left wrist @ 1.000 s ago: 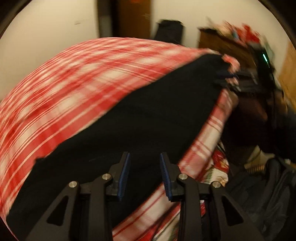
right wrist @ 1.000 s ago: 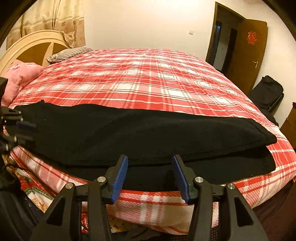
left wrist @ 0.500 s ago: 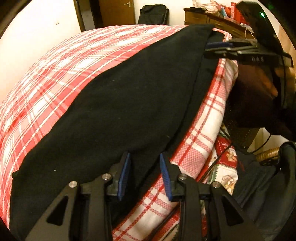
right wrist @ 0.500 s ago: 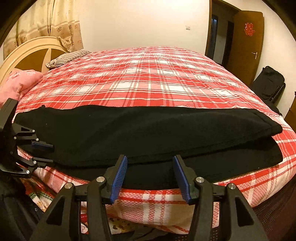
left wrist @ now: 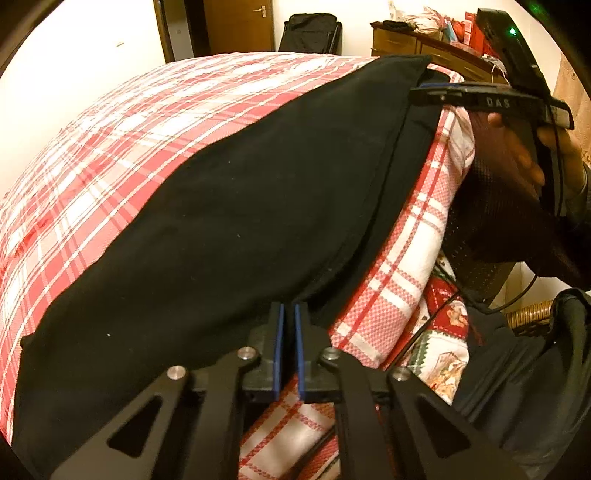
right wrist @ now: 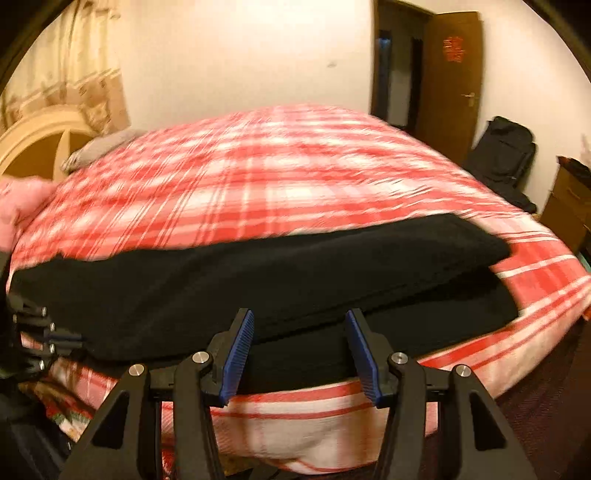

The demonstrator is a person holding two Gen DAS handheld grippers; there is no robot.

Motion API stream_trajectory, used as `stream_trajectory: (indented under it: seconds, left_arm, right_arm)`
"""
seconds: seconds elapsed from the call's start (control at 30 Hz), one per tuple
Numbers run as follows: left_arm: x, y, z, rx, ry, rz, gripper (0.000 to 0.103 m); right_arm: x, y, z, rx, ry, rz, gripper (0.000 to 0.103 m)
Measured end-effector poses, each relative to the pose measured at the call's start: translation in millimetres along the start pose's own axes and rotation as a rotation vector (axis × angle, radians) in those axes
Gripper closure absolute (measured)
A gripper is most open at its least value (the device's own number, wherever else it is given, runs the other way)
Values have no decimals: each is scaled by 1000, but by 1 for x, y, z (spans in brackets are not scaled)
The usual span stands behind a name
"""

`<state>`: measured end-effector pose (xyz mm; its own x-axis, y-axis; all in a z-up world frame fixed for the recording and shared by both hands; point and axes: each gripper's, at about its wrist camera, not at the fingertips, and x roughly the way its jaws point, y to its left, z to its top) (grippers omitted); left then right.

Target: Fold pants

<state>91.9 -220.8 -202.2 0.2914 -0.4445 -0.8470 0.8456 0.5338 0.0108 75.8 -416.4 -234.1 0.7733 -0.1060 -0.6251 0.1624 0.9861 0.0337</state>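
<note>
Main risk: a pinch on one layer only. At the near edge of the black pants (left wrist: 258,206), left hand-held gripper (left wrist: 287,314) with jaws just closed down to a sliver, dark cloth apparently nipped between the tips, though hard to confirm against black fabric. If holding just the upper leg, likely to peel that leg off the lower one on the lift and undo the lengthwise stack.

Second risk: an uneven pull. Further along the same near edge, right hand-held gripper (right wrist: 299,321) at a middling gape, poised over the pants' border and gripping nothing. Lifting with one end held and the other loose, likely to drag the garment askew, or off the bed (left wrist: 140,122) altogether, given a placement right along the near edge, lower layer already jutting out past the upper.

Third: catching the plaid bedspread (right wrist: 280,192) together with the pants, with the two fabrics meeting directly under the left tips.

Containers: none in use for this task. By the door, a black suitcase (left wrist: 310,33), closed, contents unseen. On top of the wooden dresser (left wrist: 417,44), loose clutter, too small to name
</note>
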Motion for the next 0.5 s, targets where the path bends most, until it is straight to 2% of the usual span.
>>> stream_trajectory:
  seconds: [0.13, 0.3, 0.37, 0.5]
  left_arm:
    - [-2, 4, 1, -16, -8, -4, 98]
    - [-8, 11, 3, -41, -35, 3, 99]
    - [-8, 15, 4, -61, -33, -16, 99]
    - [-4, 15, 4, -66, -27, -10, 99]
  right_arm:
    - [-26, -49, 16, 142, -60, -75, 49]
    - [-33, -121, 21, 369, -47, -138, 49]
    - [-28, -145, 20, 441, -34, -117, 49]
    - [-15, -156, 22, 468, -11, -53, 49]
